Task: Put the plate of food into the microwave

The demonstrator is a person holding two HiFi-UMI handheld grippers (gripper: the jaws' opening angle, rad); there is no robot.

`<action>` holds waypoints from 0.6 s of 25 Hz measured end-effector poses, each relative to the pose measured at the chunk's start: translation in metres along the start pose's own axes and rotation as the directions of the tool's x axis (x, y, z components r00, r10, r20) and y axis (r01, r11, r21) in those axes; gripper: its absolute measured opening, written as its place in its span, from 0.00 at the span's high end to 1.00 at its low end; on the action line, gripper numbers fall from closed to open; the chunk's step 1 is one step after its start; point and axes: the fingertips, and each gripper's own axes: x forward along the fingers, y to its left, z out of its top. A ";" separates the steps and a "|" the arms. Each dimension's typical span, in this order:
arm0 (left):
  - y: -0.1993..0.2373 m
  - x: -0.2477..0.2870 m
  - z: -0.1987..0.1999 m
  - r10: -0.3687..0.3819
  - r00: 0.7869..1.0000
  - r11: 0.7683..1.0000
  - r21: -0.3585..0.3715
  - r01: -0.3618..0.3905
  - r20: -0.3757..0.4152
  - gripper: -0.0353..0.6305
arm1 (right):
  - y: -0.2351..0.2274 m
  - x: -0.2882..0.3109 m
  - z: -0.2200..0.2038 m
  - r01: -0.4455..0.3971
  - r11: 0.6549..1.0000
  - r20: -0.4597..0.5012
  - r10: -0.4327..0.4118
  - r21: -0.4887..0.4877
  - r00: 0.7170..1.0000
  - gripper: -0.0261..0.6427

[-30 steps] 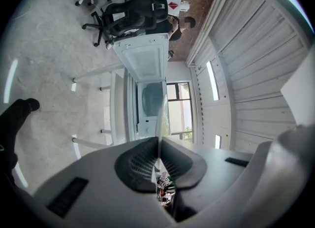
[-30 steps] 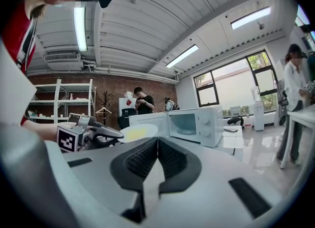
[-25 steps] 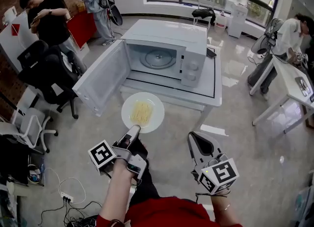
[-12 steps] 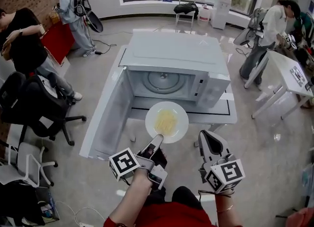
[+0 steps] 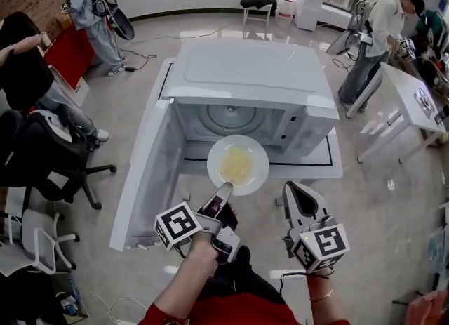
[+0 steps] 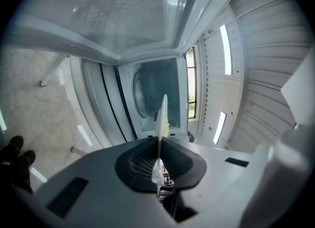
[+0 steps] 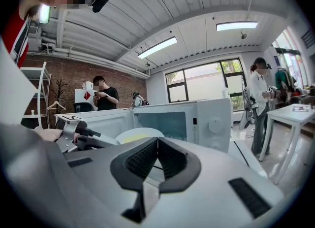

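Observation:
A white plate (image 5: 238,164) of yellow noodles hangs level just in front of the mouth of the open white microwave (image 5: 245,81). My left gripper (image 5: 223,191) is shut on the plate's near rim. In the left gripper view the plate (image 6: 161,118) shows edge-on between the pads, with the microwave cavity (image 6: 152,91) and its glass turntable (image 5: 228,116) straight behind it. The door (image 5: 146,169) is swung wide open to the left. My right gripper (image 5: 295,191) hovers shut and empty to the right of the plate (image 7: 138,134), apart from it.
The microwave stands on a low white table (image 5: 330,166). Black office chairs (image 5: 49,155) are on the left and a white desk (image 5: 414,102) is on the right. People stand at the far left (image 5: 91,15) and far right (image 5: 379,29).
The plate and both grippers have come forward to the microwave. The plate has moved from short of the table to just before the cavity mouth, still held by my left gripper.

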 end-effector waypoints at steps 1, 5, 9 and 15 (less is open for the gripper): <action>0.002 0.005 0.002 0.004 1.000 1.000 0.007 -0.004 0.000 0.91 | -0.001 0.003 -0.002 -0.001 1.000 -0.004 0.001 0.002 1.000 0.94; 0.005 0.024 0.015 -0.005 1.000 1.000 0.016 0.004 0.009 0.91 | -0.001 0.019 -0.003 -0.028 1.000 0.001 0.028 -0.004 1.000 0.94; -0.002 0.039 0.023 -0.075 0.997 0.996 -0.045 0.076 0.032 0.91 | 0.001 0.033 -0.008 -0.055 0.998 -0.003 0.055 -0.012 0.998 0.94; 0.019 0.053 0.031 -0.066 0.997 0.997 -0.032 0.068 0.039 0.91 | -0.001 0.054 -0.024 -0.078 0.996 0.046 0.080 -0.033 0.996 0.94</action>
